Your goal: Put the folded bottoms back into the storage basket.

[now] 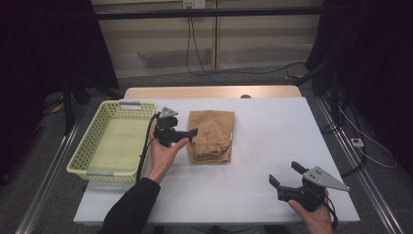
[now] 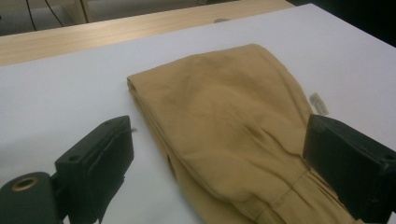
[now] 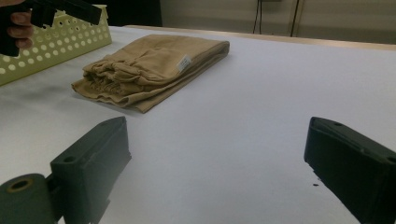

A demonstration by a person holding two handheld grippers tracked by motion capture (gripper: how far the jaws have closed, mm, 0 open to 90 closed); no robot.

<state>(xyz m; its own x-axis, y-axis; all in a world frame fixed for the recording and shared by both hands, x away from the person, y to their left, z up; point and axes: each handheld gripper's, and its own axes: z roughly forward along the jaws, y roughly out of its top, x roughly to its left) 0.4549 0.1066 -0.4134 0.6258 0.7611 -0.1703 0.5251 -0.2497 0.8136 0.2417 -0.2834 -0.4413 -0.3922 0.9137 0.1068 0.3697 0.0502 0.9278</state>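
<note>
There is one folded tan cloth garment [image 1: 211, 136] on the white table [image 1: 272, 146], lying a little left of the table's middle, just to the right of the pale yellow perforated plastic basket [image 1: 113, 141]. The garment is folded into a neat oblong: its far end is smooth and flat, while the near end is bunched and gathered, with a stitched band of puckered fabric and several layered edges stacked one over another. A small white label [image 3: 183, 63] shows on its right-hand side, near the gathered end. The cloth looks soft and matte, with faint darker patches across the top. I count one garment, one basket, and two black hand-held grippers. The left gripper [image 1: 193, 132] is held in the person's left hand [image 1: 164, 155] between the basket and the garment, its jaws spread wide and pointing at the garment's left edge; in the left gripper view the cloth lies between and beyond the two jaws, one jaw standing over the bare table and the other over the gathered end, and I cannot tell whether either touches the fabric. The right gripper [image 1: 287, 174] sits in the person's right hand [image 1: 316, 219] at the near right corner of the table, well apart from the garment, its jaws also wide apart with nothing but white table between them. The basket has two grey handles, one at its far rim [image 1: 129, 103] and one at its near rim [image 1: 99, 172].
</note>
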